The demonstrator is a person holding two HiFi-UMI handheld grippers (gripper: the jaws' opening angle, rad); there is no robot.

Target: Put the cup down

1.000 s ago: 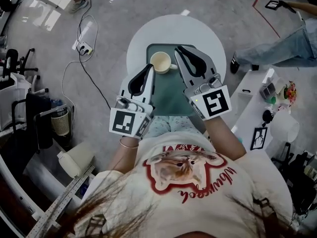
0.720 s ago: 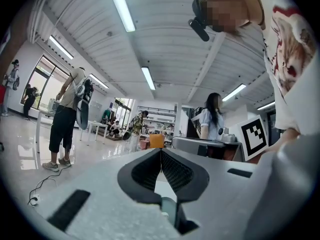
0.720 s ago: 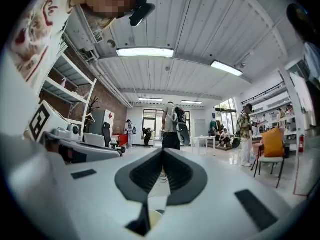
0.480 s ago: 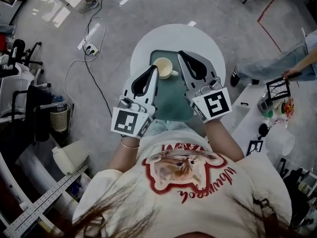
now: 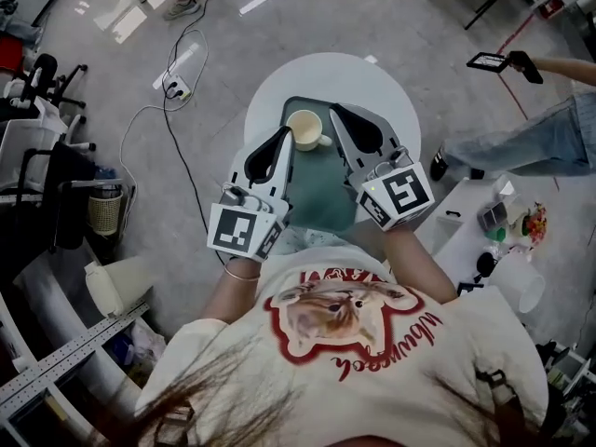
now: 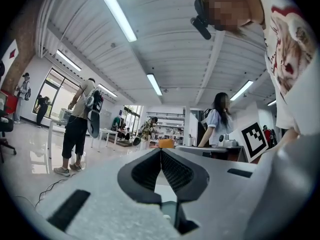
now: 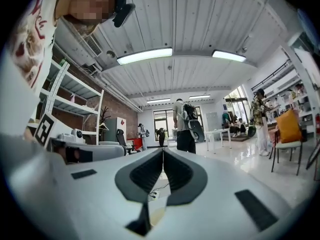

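Cup (image 5: 304,128) upright on green tray (image 5: 321,189), unmoved since a second ago. Left tongs (image 5: 285,131) and right tongs (image 5: 334,111) closed on nothing, flanking it. Placement apparently done.

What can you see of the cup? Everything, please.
The cup is cream, mug-shaped, ceramic by the look, upright with its mouth up and seemingly empty. Its handle points toward the right tongs. It stands on the green tray on the round white table, between the two shut tongs; the left tongs lie close beside it, contact unclear.
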